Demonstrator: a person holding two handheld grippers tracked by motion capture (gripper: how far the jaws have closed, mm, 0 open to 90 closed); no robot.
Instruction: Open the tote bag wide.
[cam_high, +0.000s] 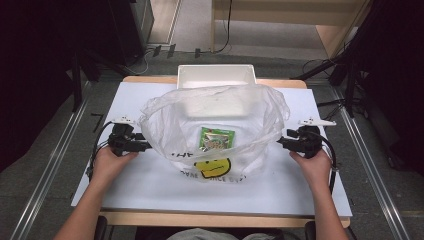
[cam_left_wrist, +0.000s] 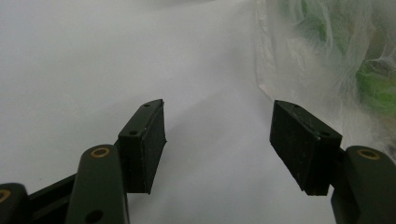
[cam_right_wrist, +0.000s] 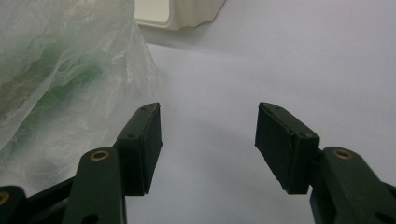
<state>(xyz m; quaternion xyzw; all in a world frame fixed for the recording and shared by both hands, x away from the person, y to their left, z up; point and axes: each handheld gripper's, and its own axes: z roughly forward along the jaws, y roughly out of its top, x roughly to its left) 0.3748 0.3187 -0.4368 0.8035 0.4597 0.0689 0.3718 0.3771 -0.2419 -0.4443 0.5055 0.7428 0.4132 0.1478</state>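
Inside the plastic bag (cam_high: 215, 125), 1 green packet (cam_high: 216, 138), white tub (cam_high: 216, 76) behind

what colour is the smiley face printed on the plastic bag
Yellow, with dark eyes and mouth, on the clear plastic bag; the smiley face shows best in the high view.

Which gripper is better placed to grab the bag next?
Left, marginally. In the high view the left gripper sits right at the edge of the plastic bag, fingers open; the right gripper stands just off its side, also open. It is a close call.

Translucent white plastic bag (cam_high: 215, 112) — yellow smiley print, green packet (cam_high: 217, 138) inside — on white board (cam_high: 150, 185).
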